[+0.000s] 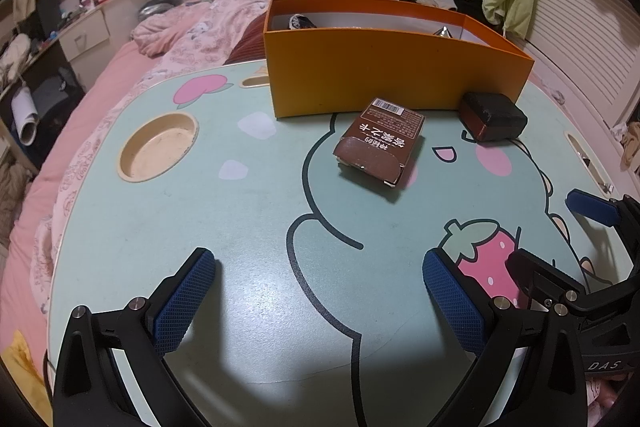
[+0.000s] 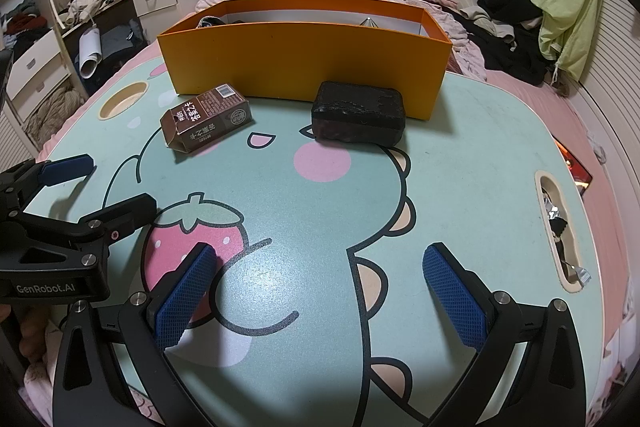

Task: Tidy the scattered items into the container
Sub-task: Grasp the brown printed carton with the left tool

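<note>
Both hand-held grippers released, empty; brown carton [image 1: 380, 143], black block [image 2: 359, 113] near orange box [image 1: 384, 79].

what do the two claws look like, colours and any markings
Both claws, left claw and right claw, share one build: matte black angular frames with silver bolts and fingers faced in blue cross-hatched pads. White lettering reads "GenRobot.AI" on the left body and "DAS" on the right.

A cartoon-printed lap table [image 2: 460, 155] sits on a pink bed [image 1: 100, 99].
</note>
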{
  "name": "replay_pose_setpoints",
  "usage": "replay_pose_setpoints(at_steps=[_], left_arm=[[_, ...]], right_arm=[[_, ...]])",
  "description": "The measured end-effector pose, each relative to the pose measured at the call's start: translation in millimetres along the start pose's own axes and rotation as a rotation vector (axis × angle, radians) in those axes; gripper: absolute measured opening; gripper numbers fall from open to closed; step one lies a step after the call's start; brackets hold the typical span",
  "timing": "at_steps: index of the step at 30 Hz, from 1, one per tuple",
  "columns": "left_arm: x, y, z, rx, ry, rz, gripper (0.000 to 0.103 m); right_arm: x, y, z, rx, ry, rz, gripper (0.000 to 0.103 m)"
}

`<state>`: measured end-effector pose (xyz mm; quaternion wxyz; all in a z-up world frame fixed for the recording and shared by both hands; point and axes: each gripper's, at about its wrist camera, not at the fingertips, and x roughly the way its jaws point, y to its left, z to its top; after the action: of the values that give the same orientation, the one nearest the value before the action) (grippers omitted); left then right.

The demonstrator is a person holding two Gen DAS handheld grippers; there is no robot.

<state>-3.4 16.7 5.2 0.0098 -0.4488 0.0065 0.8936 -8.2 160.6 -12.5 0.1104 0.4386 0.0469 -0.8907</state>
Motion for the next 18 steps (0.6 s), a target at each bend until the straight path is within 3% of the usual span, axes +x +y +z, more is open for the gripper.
replay_pose_setpoints(at_steps=[4,9,12,14,15,17,18], left_arm=[[-4,-3,11,0.008,0.011,-0.052,0.103],[1,-13,47,0.071,-0.035,-0.06,0.103],[19,-19,65,0.099,-0.007,-0.072,0.089],[30,-24,72,0.108,0.005,-0.132,0.082],[35,-26,72,0.116,0.019,-0.15,0.075],[38,-29,72,0.137,0.006,-0.117,0.039],[37,-28,71,0.138,0.009,-0.114,0.039]], right_arm=[[0,-2,0,0.009,0.0,0.003,0.103],[-1,-3,0,0.01,-0.002,0.004,0.103],[-1,-3,0,0.01,-0.002,0.004,0.103],[-1,-2,0,0.01,-0.002,0.004,0.103],[-1,-3,0,0.01,-0.002,0.004,0.103],[-1,-2,0,0.01,-0.002,0.004,0.103],[-1,-2,0,0.01,-0.002,0.003,0.103]])
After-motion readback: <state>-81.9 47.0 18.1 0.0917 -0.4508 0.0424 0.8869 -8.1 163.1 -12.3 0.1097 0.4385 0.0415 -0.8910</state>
